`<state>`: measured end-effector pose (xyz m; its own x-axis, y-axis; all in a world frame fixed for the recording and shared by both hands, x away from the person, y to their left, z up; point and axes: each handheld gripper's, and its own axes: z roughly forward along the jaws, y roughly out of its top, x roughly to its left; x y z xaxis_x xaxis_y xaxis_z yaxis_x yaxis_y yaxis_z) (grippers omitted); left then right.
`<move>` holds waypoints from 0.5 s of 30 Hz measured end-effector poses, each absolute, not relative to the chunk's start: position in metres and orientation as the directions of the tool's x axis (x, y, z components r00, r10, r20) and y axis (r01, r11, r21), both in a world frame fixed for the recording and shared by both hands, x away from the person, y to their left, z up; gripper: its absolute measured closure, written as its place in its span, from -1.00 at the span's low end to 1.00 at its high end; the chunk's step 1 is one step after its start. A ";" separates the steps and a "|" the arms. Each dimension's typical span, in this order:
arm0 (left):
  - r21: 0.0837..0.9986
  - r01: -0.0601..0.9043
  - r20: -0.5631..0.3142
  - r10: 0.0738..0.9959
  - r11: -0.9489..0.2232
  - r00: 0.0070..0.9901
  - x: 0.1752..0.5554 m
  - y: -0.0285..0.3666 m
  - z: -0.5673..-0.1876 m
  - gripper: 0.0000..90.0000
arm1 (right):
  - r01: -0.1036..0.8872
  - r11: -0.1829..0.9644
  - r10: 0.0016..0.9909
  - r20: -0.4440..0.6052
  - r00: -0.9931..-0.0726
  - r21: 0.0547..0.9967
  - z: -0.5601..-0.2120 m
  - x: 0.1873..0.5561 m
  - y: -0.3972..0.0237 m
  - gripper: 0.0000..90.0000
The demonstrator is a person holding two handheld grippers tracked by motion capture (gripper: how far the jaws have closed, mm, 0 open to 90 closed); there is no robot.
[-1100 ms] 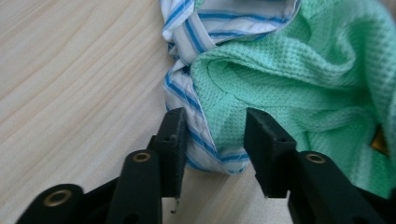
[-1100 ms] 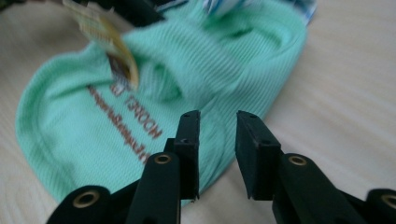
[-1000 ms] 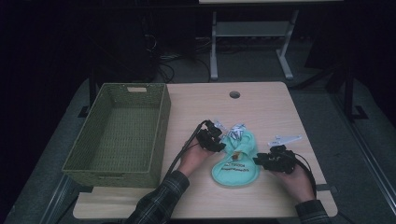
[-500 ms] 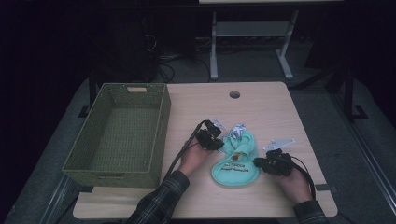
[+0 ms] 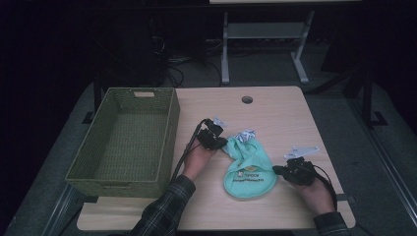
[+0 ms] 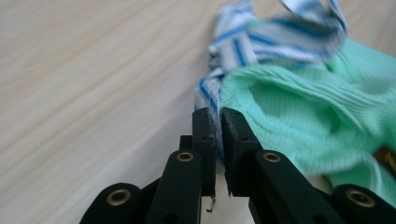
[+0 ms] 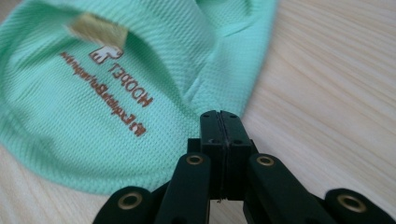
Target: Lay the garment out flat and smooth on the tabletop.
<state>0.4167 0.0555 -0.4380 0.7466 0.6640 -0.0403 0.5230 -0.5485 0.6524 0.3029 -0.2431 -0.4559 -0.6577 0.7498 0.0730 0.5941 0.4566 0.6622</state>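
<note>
One green woven basket [image 5: 123, 142] sits at the left side of the one wooden table [image 5: 275, 108]. Just to its right comes the left gripper [image 5: 220, 142], held in a hand with a checked sleeve [image 5: 164, 211]. Its jaws have just been closing, and in the left gripper view they pinch the edge of the cloth, where one blue and white striped bit [image 6: 261, 42] meets the green part. Next is one mint green cloth [image 5: 248, 169], lying flat on the table between the two grippers. It has one small tan tag [image 7: 98, 29] and brown printed letters [image 7: 116, 86] on it. On the right is the right gripper [image 5: 279, 170]. Its jaws have just been closing too, and now they are pressed tight together on the edge of the mint green cloth. So there are two grippers, two hands, one cloth and one basket.
</note>
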 end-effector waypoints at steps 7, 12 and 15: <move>0.644 0.552 -0.024 0.707 -0.530 0.706 0.425 0.067 -0.435 0.87 | 0.604 0.446 0.760 0.078 -0.646 0.660 -0.456 0.302 -0.251 0.98; 0.638 0.553 -0.031 0.699 -0.537 0.715 0.423 0.065 -0.437 0.78 | 0.597 0.458 0.750 0.074 -0.657 0.659 -0.457 0.303 -0.248 0.93; 0.653 0.540 -0.035 0.690 -0.532 0.723 0.416 0.064 -0.431 0.59 | 0.599 0.439 0.753 0.090 -0.652 0.670 -0.457 0.303 -0.249 0.69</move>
<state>0.4162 0.0643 -0.4305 0.7226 0.6904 -0.0352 0.5396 -0.5315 0.6529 0.3032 -0.2490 -0.4568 -0.6523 0.7526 0.0899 0.5985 0.4387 0.6703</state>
